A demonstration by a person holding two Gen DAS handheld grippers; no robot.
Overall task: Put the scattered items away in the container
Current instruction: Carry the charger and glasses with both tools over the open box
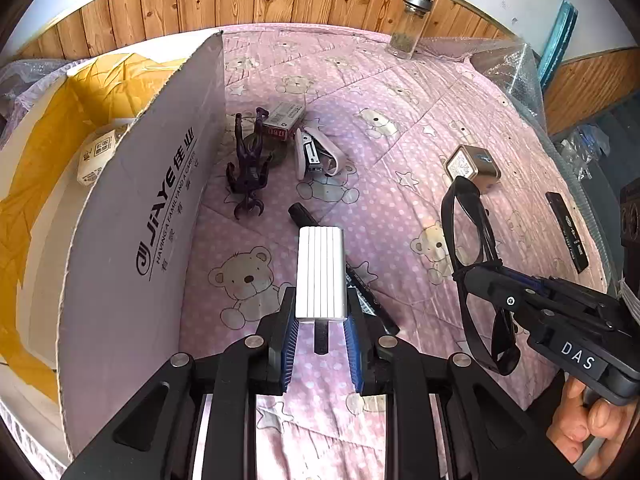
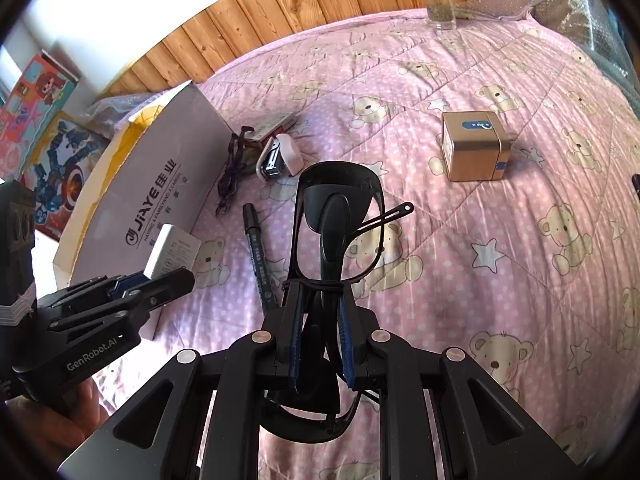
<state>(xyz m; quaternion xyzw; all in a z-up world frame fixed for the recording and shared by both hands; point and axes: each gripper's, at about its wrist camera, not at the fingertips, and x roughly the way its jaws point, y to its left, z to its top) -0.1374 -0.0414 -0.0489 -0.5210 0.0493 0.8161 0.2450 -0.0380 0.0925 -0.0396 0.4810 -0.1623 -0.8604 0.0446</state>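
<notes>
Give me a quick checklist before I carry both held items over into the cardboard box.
1. Left gripper clamped on the white power bank: ok.
2. Right gripper clamped on the black glasses: ok, though one temple arm sticks out sideways.
3. Cardboard box open on top: ok; its tall flap stands between the grippers and the inside.
4. Room inside the box: cannot tell; only one packet and yellow lining show.
5. Items left on the quilt: not ok; marker, stapler and tin remain.
</notes>
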